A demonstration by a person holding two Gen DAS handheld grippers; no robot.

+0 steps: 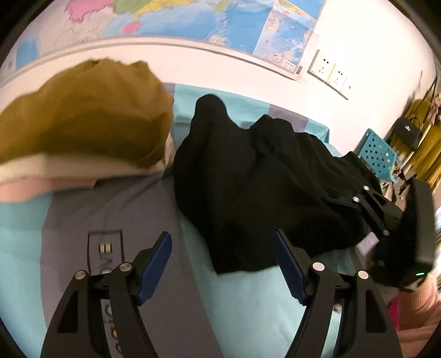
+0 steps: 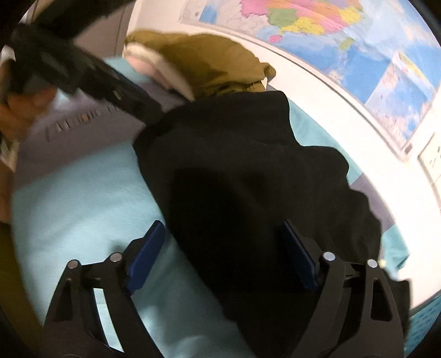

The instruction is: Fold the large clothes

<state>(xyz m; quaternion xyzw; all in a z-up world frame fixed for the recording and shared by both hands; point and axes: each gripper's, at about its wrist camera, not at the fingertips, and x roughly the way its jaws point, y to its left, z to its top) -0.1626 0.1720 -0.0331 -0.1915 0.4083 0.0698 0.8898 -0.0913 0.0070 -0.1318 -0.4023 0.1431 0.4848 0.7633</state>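
A large black garment (image 1: pixel 248 187) lies crumpled on the light blue and grey bed sheet (image 1: pixel 124 209); it also fills the middle of the right wrist view (image 2: pixel 248 187). My left gripper (image 1: pixel 222 247) is open and empty, just in front of the garment's near left corner. My right gripper (image 2: pixel 224 239) is open, its jaws standing on either side of the garment's near edge, not closed on it. In the left wrist view the right gripper (image 1: pixel 383 209) shows at the garment's right side. The left gripper (image 2: pixel 91 74) shows at the garment's far left corner.
A stack of folded clothes with an olive garment (image 1: pixel 88 118) on top sits at the back left, also seen in the right wrist view (image 2: pixel 209 63). A wall map (image 1: pixel 193 22) and sockets (image 1: pixel 330 71) are behind the bed. A blue perforated basket (image 1: pixel 377 154) stands at the right.
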